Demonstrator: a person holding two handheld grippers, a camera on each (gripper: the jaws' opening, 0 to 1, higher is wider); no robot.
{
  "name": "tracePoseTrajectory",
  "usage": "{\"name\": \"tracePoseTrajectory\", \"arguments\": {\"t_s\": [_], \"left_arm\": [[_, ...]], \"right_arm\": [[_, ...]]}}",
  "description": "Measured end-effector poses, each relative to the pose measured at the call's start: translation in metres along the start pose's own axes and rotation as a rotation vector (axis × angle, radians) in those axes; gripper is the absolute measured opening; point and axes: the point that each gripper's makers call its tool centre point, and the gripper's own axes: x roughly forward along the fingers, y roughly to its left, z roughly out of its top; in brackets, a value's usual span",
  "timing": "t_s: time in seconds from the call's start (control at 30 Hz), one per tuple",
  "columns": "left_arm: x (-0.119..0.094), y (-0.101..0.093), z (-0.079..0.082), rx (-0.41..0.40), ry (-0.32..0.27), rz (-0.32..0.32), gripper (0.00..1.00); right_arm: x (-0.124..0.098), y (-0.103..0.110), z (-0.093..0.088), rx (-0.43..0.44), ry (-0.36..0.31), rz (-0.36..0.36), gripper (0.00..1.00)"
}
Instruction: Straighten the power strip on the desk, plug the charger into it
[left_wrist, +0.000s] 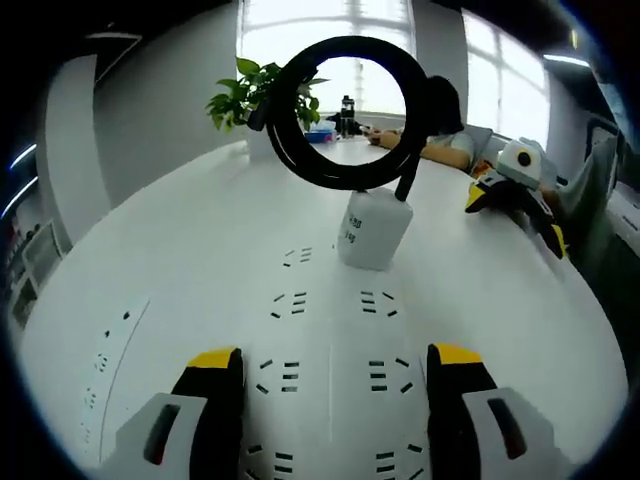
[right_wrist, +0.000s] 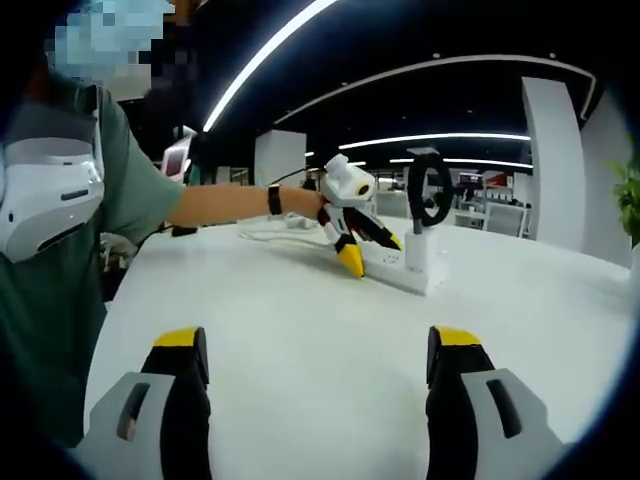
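the left gripper (left_wrist: 333, 385) hangs low over the white power strip (left_wrist: 330, 330), jaws spread apart with nothing between them, the rows of sockets running away toward 12 o'clock. at about 1 o'clock from the jaws the white charger (left_wrist: 373, 230) stands upright on the strip — it appears already seated in a socket, though the prongs are hidden. its black cable (left_wrist: 340, 110) rises from the top in a tied loop. in the right gripper view the right gripper (right_wrist: 315, 395) is open and empty above the bare desk (right_wrist: 250, 330), well apart from the strip (right_wrist: 400, 270), which lies at 12 o'clock with the charger (right_wrist: 416, 250) and cable coil (right_wrist: 432, 188) on it; the left gripper (right_wrist: 365, 250) touches or nearly touches the strip's near end.

handling, as a judgement: the strip is rigid, light and smooth — likely to slide on the glossy desk, so pressing on its long sides suits turning it. the charger is a hard, slick block; its flat side faces offer the surest hold, not the springy, top-heavy coil.
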Motion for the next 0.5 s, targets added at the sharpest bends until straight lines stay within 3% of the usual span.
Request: {"name": "tracePoseTrajectory", "arguments": {"t_s": [0.33,0.5], "left_arm": [[0.0016,0.0003,-0.0008,-0.004,0.084,0.012,0.75],[-0.0002,-0.0003,-0.0010,-0.003,0.086,0.012,0.75]], "right_arm": [[0.0001,0.0003,-0.0012,-0.004,0.008,-0.002,0.88],[0.0000,0.0007,-0.0013,-0.004,0.010,-0.001,0.87]]}}
